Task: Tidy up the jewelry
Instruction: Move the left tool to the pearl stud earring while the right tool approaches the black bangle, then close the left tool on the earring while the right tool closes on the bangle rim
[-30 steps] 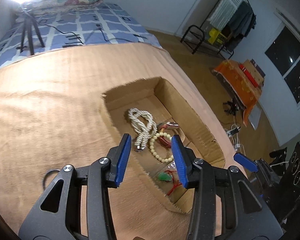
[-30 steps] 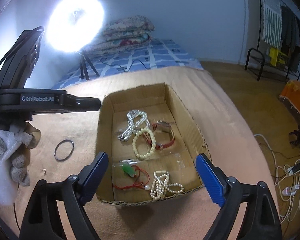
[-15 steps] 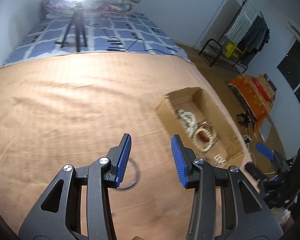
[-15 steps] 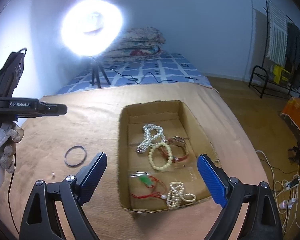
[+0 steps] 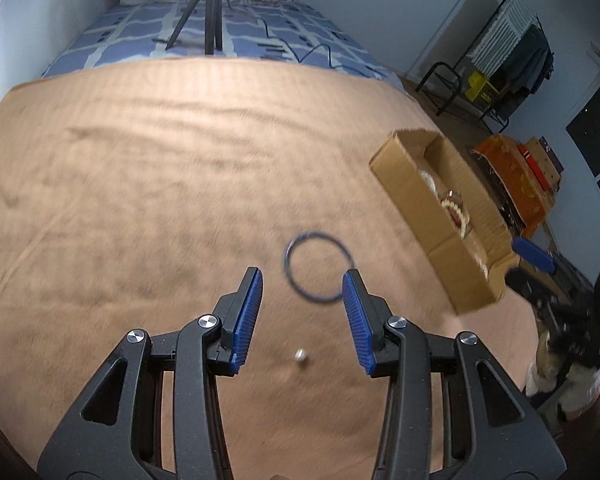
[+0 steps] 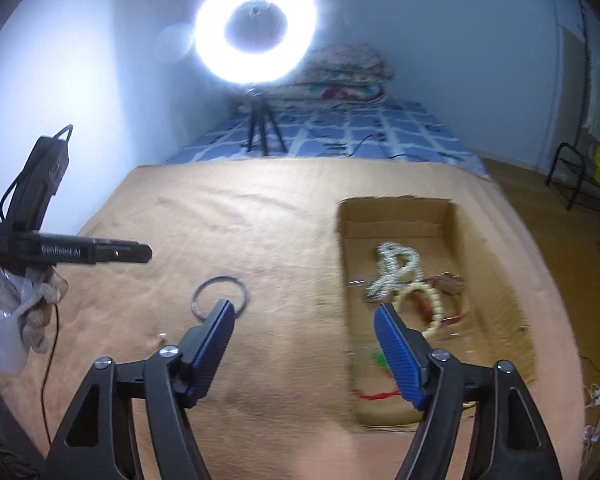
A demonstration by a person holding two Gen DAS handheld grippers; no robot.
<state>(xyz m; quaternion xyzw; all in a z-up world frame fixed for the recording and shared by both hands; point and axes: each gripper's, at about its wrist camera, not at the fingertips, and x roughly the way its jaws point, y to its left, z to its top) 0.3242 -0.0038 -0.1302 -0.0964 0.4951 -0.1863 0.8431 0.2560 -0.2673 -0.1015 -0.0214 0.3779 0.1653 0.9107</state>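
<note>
A thin dark bangle [image 5: 318, 267] lies flat on the tan blanket, just ahead of my open, empty left gripper [image 5: 303, 289]. A small pearl-like bead [image 5: 300, 356] lies between its fingers, nearer the camera. The bangle [image 6: 219, 296] and bead [image 6: 162, 336] also show in the right wrist view. The cardboard box [image 5: 428, 216] to the right holds a pearl necklace [image 6: 396, 270], a cream bead bracelet [image 6: 420, 306] and red cord pieces. My right gripper [image 6: 304, 324] is open and empty, above the blanket left of the box [image 6: 492, 300].
A lit ring light [image 6: 256, 30] on a tripod [image 5: 208, 8] stands on the blue checked bedding behind the blanket. Folded quilts [image 6: 344, 76] lie at the far end. A clothes rack [image 5: 500, 52] and orange cloth [image 5: 516, 184] are on the floor right.
My left gripper has swung left away from the box to the bangle on the blanket. My right gripper has also shifted left, so the box now sits to its right.
</note>
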